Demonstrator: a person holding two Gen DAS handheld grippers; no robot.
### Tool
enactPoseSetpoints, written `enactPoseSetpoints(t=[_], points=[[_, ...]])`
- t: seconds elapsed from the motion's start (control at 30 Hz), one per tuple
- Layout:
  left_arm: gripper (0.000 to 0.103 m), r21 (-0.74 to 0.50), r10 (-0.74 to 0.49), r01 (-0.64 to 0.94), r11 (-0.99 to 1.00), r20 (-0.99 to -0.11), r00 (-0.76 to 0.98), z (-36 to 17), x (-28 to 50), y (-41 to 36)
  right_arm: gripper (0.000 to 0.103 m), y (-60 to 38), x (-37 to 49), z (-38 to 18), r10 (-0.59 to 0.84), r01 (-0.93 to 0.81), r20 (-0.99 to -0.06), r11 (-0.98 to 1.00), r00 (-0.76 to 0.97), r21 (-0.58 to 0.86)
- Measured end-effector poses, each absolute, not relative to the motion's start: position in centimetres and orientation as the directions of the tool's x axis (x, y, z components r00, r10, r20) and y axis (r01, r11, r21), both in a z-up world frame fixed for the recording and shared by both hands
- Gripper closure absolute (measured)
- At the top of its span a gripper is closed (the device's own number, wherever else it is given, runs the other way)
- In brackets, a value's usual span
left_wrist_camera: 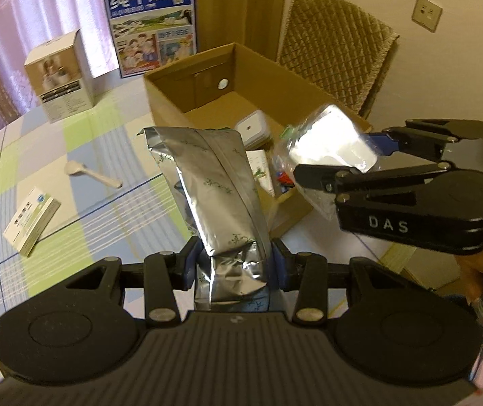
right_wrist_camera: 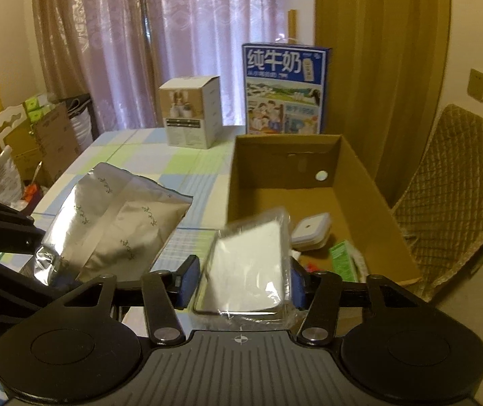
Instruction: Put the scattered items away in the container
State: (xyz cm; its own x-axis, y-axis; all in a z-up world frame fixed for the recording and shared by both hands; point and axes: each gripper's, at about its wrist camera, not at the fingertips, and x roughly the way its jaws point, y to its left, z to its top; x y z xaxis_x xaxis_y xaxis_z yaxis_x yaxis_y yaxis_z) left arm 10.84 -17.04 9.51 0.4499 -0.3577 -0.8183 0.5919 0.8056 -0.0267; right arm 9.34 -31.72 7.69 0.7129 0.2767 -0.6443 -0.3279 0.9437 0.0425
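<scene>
My left gripper (left_wrist_camera: 234, 264) is shut on a silver foil pouch (left_wrist_camera: 214, 186) with a green leaf print, held upright above the table just left of the open cardboard box (left_wrist_camera: 187, 101). My right gripper (right_wrist_camera: 241, 284) is shut on a clear-wrapped white packet (right_wrist_camera: 251, 264), held over the box's near edge; the packet also shows in the left wrist view (left_wrist_camera: 332, 142). The foil pouch shows in the right wrist view (right_wrist_camera: 113, 226), left of the box (right_wrist_camera: 363, 176). A white lidded container (right_wrist_camera: 310, 230) and a green packet (right_wrist_camera: 342, 260) lie inside the box.
A white plastic spoon (left_wrist_camera: 89, 174) and a small white medicine box (left_wrist_camera: 31, 220) lie on the checked tablecloth (left_wrist_camera: 72, 135) at left. A beige product carton (left_wrist_camera: 60, 77) and a blue milk carton (left_wrist_camera: 153, 23) stand at the back. A quilted chair (left_wrist_camera: 339, 54) stands behind the box.
</scene>
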Motion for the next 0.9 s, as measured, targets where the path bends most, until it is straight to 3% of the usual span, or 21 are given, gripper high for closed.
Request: enactPoseSetpoints(t=[0.07, 0.53, 0.73, 0.77, 0.83, 0.87, 0.9], points=[[0.065, -0.025, -0.362, 0.601, 0.799, -0.818, 0.446, 9.6, 10.8, -17.9, 0.085, -32.5, 9.7, 7.7, 0.271, -0.322, -0.648, 0.946, 0.712, 0.042], [0.065, -0.036, -0.352, 0.599, 0.8, -0.837, 0.419, 7.7, 11.4, -18.8, 0.085, -36.5, 11.3, 4.7, 0.29, -0.302, -0.69, 0.947, 0.663, 0.108], [0.065, -0.026, -0.347, 0.6, 0.799, -0.836, 0.426, 7.6, 11.3, -17.9, 0.083, -36.1, 9.7, 4.3, 0.337, -0.386, -0.717, 0.917, 0.61, 0.102], [0.065, -0.025, -0.346, 0.599, 0.8, -0.835, 0.428, 7.6, 11.2, -17.7, 0.078, -35.9, 9.5, 4.2, 0.347, -0.409, -0.729, 0.907, 0.59, 0.1], [0.065, -0.02, -0.34, 0.596, 0.803, -0.835, 0.431, 7.6, 11.1, -17.1, 0.057, -35.4, 9.0, 3.8, 0.361, -0.452, -0.752, 0.887, 0.552, 0.094], [0.065, -0.019, -0.338, 0.593, 0.805, -0.836, 0.433, 7.5, 11.0, -16.8, 0.038, -35.1, 8.7, 3.5, 0.368, -0.478, -0.763, 0.874, 0.531, 0.089], [0.065, -0.019, -0.336, 0.589, 0.808, -0.836, 0.433, 7.4, 11.0, -16.5, 0.031, -34.7, 8.4, 3.3, 0.374, -0.505, -0.775, 0.859, 0.51, 0.082]])
